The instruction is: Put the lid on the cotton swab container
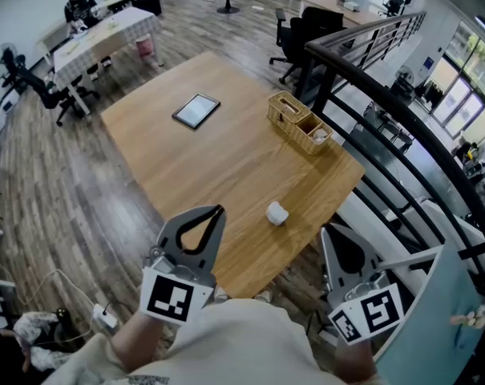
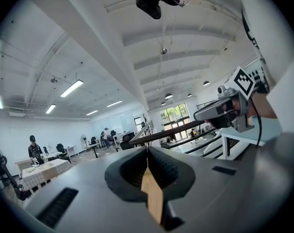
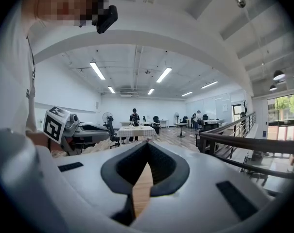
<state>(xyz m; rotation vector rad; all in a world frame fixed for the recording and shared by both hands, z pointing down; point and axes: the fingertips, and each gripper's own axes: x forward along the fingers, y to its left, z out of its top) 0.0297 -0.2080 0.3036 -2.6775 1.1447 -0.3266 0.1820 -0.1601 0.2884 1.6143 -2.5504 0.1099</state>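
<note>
A small white round container (image 1: 276,213) lies near the front right edge of the wooden table (image 1: 226,163); I cannot tell whether it is the swab container or its lid. My left gripper (image 1: 220,209) hangs over the table's front edge, left of the white piece, jaws closed tip to tip with nothing between them. Off the table's front right corner, my right gripper (image 1: 325,230) is also shut and empty. In the left gripper view the left gripper (image 2: 147,148) points level across the room, and the right gripper (image 3: 147,143) does the same in its own view.
A dark tablet (image 1: 196,110) lies at the table's far side. A wicker basket (image 1: 293,117) with something white in one compartment stands at the far right edge. A black railing (image 1: 386,95) runs along the right. A seated person (image 1: 80,8) is at a distant table.
</note>
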